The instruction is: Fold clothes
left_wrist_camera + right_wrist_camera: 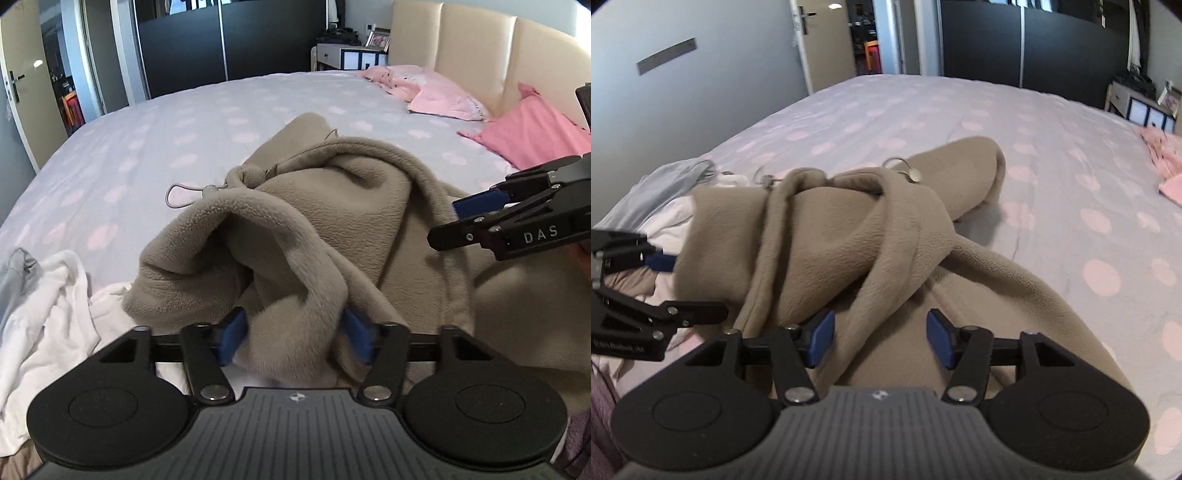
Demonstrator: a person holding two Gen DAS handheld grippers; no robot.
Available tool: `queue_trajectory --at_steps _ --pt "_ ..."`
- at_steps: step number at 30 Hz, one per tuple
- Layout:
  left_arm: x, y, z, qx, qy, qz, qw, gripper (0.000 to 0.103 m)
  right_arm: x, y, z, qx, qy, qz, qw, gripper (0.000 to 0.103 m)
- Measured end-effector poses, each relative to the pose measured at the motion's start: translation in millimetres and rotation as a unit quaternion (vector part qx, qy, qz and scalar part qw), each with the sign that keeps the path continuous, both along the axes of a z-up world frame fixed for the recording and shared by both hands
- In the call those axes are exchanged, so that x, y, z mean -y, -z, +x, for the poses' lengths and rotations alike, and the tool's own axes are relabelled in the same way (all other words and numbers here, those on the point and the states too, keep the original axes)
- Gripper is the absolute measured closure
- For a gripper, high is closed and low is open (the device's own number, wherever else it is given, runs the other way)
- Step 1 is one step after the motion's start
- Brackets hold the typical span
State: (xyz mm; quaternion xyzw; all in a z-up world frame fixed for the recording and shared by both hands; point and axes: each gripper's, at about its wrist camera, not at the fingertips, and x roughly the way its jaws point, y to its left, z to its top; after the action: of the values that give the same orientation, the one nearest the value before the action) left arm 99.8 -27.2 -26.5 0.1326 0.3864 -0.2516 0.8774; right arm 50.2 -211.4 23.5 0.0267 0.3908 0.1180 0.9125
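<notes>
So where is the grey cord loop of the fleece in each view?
Left wrist: cord loop left of centre, at the fleece edge on the bed.
Right wrist: a cord loop upper left, atop the fleece.
Shared landmark: the dark wardrobe.

My left gripper pinches a fold of the tan fleece on the bed. Right gripper hovers alongside, jaws apart
</notes>
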Motion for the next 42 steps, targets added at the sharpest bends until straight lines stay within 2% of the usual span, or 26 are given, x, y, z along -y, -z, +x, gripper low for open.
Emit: queue_trajectory --at_steps 1,2,5,6,9,14,18,23,28,31,32,36,39,42 --pt "-0.2 1.0 2.1 -0.003 0.0 -0.005 1.0 0.068 2.2 2.4 2.7 -0.003 0.001 0.012 1.0 0.07" --pt "-0.9 0.7 3.5 -0.008 0.002 -0.013 0.9999 0.071 4.2 3.8 4.6 -0.008 0.001 0.026 1.0 0.082" --pt "-4.4 -4.6 2.5 -0.011 -0.002 -0.027 0.9996 0.082 1.3 0.5 -0.7 -0.005 -0.011 0.041 0.999 0.09" --pt "-6.2 -6.6 1.4 -0.011 -0.005 -0.029 0.9995 0.086 -2.2 -2.1 -5.0 -0.001 -0.021 0.039 0.999 0.09" --pt "-14.4 -13.9 -4.7 -0.008 -0.022 -0.034 0.9992 0.09 -16.8 -12.1 -26.1 0.001 -0.07 0.038 0.997 0.091" --pt "-43.4 -38.8 -34.5 0.014 -0.044 -0.041 0.9981 0.091 -45.9 -25.0 -77.5 0.005 -0.155 0.046 0.987 0.091" --pt "-71.3 -52.9 -58.5 0.011 -0.067 -0.039 0.9969 0.091 -67.8 -26.7 -110.7 -0.007 -0.215 0.056 0.975 0.091" --pt "-98.0 -55.2 -75.5 0.008 -0.104 -0.02 0.9943 0.091 -99.8 -18.8 -137.8 -0.029 -0.286 0.06 0.956 0.091" --pt "-112.7 -44.0 -78.4 -0.001 -0.138 0.027 0.9901 0.091 -119.6 -5.8 -139.6 -0.046 -0.322 0.053 0.944 0.091" --pt "-113.4 -34.1 -75.9 -0.028 -0.141 0.031 0.9891 0.086 -125.3 3.7 -133.7 -0.055 -0.328 0.037 0.942 0.09" --pt "-112.7 -32.5 -76.0 -0.033 -0.141 0.033 0.9889 0.084 -123.8 4.8 -130.0 -0.054 -0.323 0.031 0.944 0.086" --pt "-105.7 -35.6 -83.2 -0.022 -0.136 0.043 0.9896 0.073 -107.8 0.3 -120.1 -0.047 -0.294 0.015 0.954 0.074" --pt "-100.5 -45.9 -89.4 0.003 -0.14 0.041 0.9894 0.052 -89.9 -6.0 -115.3 -0.035 -0.269 0.004 0.963 0.064" --pt "-89.5 -57.3 -93.3 0.024 -0.137 0.033 0.9898 0.044 -68.4 -11.9 -117.4 -0.019 -0.235 -0.001 0.972 0.058"
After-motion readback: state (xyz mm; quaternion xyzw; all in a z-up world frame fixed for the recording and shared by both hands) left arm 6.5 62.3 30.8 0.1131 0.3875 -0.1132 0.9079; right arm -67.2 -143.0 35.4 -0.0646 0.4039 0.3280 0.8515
